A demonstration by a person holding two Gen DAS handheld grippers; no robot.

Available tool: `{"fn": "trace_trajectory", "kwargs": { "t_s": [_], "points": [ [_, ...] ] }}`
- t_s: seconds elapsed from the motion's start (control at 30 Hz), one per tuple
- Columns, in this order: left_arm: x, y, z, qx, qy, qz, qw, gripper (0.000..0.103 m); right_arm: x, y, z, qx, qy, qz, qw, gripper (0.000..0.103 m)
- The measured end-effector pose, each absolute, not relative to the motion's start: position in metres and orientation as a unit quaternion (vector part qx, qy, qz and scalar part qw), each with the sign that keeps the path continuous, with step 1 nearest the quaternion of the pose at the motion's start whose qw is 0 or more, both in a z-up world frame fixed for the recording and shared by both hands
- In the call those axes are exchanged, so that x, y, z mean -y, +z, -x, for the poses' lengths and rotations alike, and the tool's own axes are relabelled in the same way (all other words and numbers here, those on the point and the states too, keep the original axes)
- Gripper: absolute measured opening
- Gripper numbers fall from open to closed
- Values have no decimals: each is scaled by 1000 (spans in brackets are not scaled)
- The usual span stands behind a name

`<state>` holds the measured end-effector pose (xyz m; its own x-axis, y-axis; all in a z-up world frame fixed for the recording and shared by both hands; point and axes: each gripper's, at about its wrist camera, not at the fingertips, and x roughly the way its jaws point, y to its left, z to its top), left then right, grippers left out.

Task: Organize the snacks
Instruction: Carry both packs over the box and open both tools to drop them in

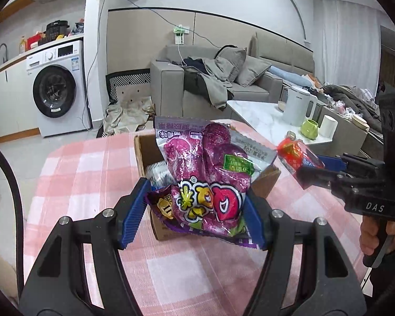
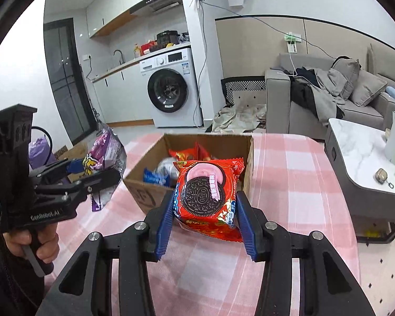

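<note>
Right wrist: Oreo pack [image 2: 205, 197] clears box rim [image 2: 155, 189].

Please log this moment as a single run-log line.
left gripper: shut on purple candy bag | right gripper: shut on red Oreo pack | both above cardboard box | box on pink checked cloth

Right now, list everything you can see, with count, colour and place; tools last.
box: one, brown cardboard, open, on the table.
packets in box: several, red, blue, silver.
tablecloth: one, pink check, under box.
candy bag: one, purple, in left tool.
Oreo pack: one, red, in right tool.
washer: one, white, back wall.
sofa: one, grey, clothes on it.
side table: one, white marble, right.
kettle: one, white, on side table.
cup: one, green, beside kettle.
left tool: black, blue pads, gripping bag.
right tool: black, blue pads, gripping pack.
</note>
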<state>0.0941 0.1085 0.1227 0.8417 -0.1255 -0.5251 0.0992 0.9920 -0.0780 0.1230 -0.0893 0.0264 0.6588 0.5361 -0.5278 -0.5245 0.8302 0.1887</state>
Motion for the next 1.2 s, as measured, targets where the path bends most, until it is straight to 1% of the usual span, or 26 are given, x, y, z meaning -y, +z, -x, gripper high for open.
{"fn": "trace_trajectory", "kwargs": {
  "t_s": [0.23,0.47,0.83,1.2],
  "points": [
    [-105,142,-118,-271,-56,16,961,65,84,39,-137,-286,292,-18,913,46],
    [-102,138,-146,-284,-46,19,958,65,76,49,-154,-274,289,-28,917,46],
    [-103,112,-187,-295,-32,23,955,65,66,48,-181,-277,286,-32,917,46],
    [-95,85,-214,-304,-25,15,952,65,56,31,-206,-286,280,-36,916,46]
  ]
}}
